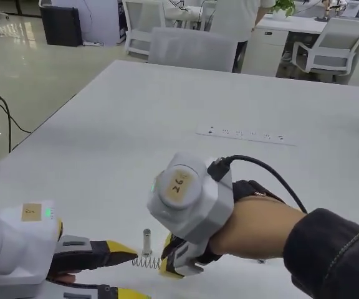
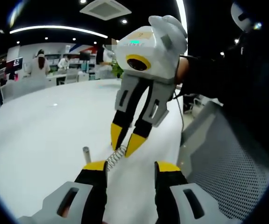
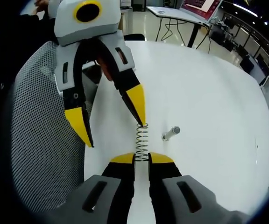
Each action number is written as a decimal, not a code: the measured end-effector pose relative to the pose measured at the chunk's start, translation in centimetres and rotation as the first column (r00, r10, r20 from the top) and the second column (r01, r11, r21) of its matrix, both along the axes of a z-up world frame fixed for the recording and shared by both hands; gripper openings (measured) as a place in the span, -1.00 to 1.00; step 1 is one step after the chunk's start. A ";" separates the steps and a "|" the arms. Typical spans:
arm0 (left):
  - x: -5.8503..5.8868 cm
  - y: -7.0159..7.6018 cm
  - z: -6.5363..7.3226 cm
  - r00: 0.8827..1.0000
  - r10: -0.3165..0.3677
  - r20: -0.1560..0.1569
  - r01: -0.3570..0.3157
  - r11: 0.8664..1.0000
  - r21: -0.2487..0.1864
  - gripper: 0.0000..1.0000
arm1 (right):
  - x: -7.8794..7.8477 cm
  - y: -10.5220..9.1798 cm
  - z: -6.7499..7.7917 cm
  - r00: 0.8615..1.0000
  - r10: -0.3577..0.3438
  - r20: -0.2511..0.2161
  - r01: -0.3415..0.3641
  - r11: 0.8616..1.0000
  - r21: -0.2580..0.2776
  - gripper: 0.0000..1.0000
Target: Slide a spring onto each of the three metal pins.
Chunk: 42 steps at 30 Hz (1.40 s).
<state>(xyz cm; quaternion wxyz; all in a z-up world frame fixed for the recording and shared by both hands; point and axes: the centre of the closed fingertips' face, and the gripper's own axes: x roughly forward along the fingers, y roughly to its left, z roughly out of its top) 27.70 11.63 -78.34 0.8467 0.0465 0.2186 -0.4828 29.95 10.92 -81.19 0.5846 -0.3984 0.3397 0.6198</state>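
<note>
Pinching the spring [image 3: 142,140] by one end, the right tongs [image 3: 141,158] hold it — the spread left tongs [image 3: 115,130] touch the other, likely steadying. An upright metal pin [image 3: 171,134] stands beside.

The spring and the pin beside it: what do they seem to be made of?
The spring looks like thin bare steel wire: grey, slightly shiny coils you can see through. The pin seems to be solid polished metal, probably steel, judging by the bright highlight on its smooth side.
</note>
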 end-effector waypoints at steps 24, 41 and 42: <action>0.6 -1.5 0.7 0.996 -0.075 0.038 0.075 0.997 0.003 -0.50 | -1.4 -2.6 2.1 0.999 0.046 -0.001 -0.046 0.999 0.012 -0.85; 0.0 -2.1 0.8 0.991 -0.121 0.055 0.121 0.993 -0.007 -0.82 | -2.5 -1.7 2.7 0.991 0.135 0.002 -0.135 0.990 0.032 -0.85; 0.0 -2.1 0.8 0.991 -0.122 0.055 0.123 0.992 -0.005 -0.83 | -2.5 -1.7 2.7 0.991 0.137 0.001 -0.137 0.990 0.033 -0.85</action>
